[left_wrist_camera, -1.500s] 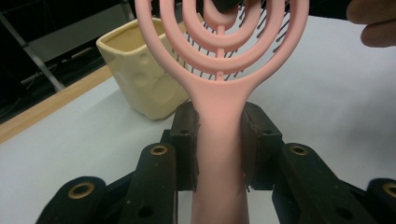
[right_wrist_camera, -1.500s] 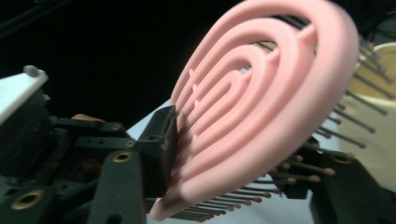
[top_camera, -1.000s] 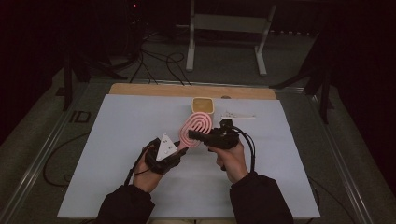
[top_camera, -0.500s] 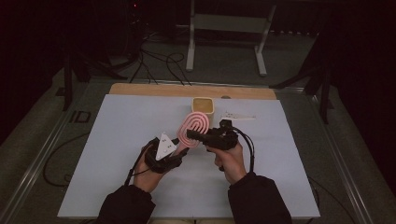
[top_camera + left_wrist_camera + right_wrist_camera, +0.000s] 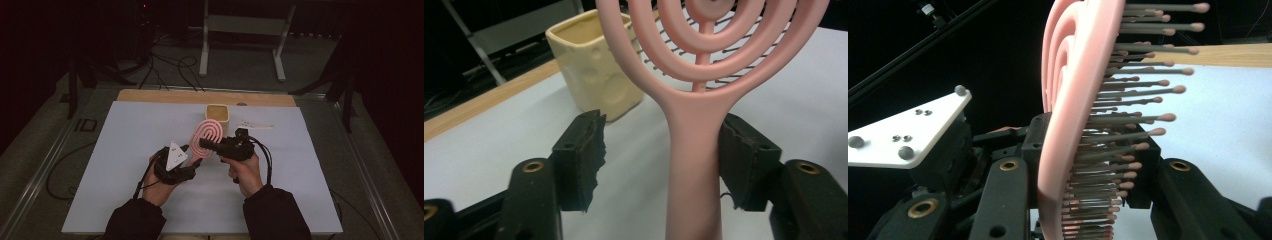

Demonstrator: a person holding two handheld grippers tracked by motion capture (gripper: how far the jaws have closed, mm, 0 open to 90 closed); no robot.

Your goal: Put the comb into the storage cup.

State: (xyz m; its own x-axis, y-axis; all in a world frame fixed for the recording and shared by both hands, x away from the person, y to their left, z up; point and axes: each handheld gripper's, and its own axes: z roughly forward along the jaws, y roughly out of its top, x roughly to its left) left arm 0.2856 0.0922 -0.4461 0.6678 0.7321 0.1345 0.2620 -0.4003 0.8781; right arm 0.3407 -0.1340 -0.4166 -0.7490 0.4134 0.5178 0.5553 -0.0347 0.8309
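Note:
A pink hairbrush (image 5: 210, 131) with a looped head hangs above the white table. My right gripper (image 5: 204, 144) is shut on its head, one jaw on the back and one against the bristles (image 5: 1128, 130), as the right gripper view (image 5: 1088, 150) shows up close. My left gripper (image 5: 195, 160) sits at the handle (image 5: 694, 175). Its jaws have just been opening and stand apart (image 5: 664, 125). The handle lies between them, close against the right pad (image 5: 746, 160) and well clear of the left pad (image 5: 581, 155).
A cream square cup (image 5: 218, 113) stands upright just behind the brush, near the table's wooden back edge (image 5: 150, 96); it also shows in the left gripper view (image 5: 594, 70). A small white slip (image 5: 255, 124) lies to its right. Cables trail on the floor beyond.
Both hands and the brush keep their place. The left gripper's jaws look a little wider around the handle than before.

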